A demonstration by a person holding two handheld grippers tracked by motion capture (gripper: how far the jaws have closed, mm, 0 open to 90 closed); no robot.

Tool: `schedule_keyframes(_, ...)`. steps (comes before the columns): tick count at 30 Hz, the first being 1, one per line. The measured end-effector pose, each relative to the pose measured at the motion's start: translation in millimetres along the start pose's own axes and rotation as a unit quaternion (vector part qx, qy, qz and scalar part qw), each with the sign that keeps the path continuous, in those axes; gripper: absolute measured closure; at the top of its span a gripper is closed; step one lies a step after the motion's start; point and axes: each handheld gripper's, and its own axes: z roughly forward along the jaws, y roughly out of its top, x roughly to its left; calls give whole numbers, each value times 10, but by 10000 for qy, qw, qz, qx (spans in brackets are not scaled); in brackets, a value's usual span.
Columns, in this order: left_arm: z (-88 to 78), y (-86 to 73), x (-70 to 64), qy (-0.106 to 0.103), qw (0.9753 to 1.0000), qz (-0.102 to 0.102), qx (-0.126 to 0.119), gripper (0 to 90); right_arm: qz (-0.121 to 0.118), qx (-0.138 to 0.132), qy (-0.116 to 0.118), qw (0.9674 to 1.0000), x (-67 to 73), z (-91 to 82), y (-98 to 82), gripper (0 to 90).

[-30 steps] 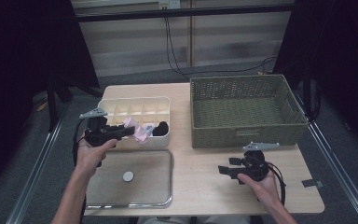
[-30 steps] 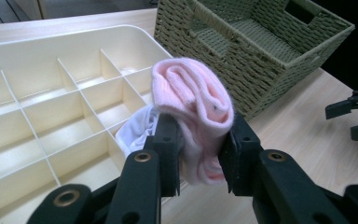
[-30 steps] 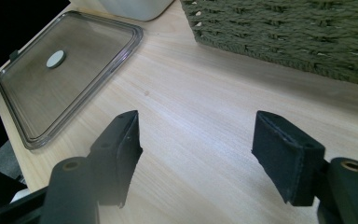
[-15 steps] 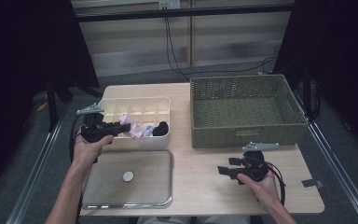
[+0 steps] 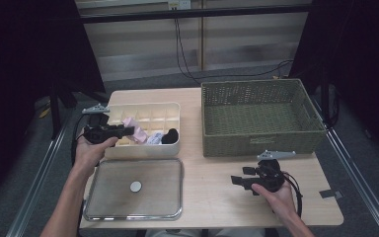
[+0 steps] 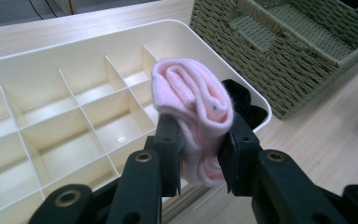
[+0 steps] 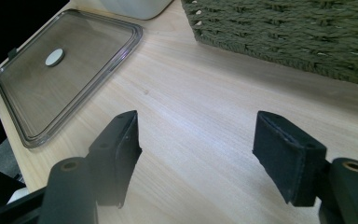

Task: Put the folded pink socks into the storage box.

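Left gripper (image 6: pixel 199 156) clamped on a rolled pink sock (image 6: pixel 193 105), pads pinching its lower half, roll standing up between the jaws. Held over the cream divided box (image 6: pixel 51 116), empty cells spread out just beyond and below the fingertips, a dark sock (image 6: pixel 244 105) tucked in the corner cell right behind the pink one. Looks like the carry step, sock lifted clear of the compartments. Wicker basket (image 5: pixel 261 116) well off past the fingers. Right gripper (image 7: pixel 205 156) idle, jaws spread wide over bare table (image 7: pixel 200 107), nothing between them, clear lid (image 7: pixel 74 65) ahead of its left finger. Next, probably: pick a destination, lower, then let go.
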Motion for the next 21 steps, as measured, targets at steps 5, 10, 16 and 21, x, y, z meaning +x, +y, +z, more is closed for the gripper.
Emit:
schedule_keyframes(5,44,31,47,94,9999,-41,59,709,-18,10,3,10000,7,3,-3,310)
schedule_keyframes(10,63,41,115,191,9995,-72,223,710,-24,27,5,10000,-2,7,-6,310)
schedule_keyframes(16,130,75,199,289,9984,5,483,710,-17,38,2,10000,2,17,-9,310)
schedule_keyframes(21,209,94,263,365,9971,21,666,710,-15,66,15,10000,0,23,-13,310)
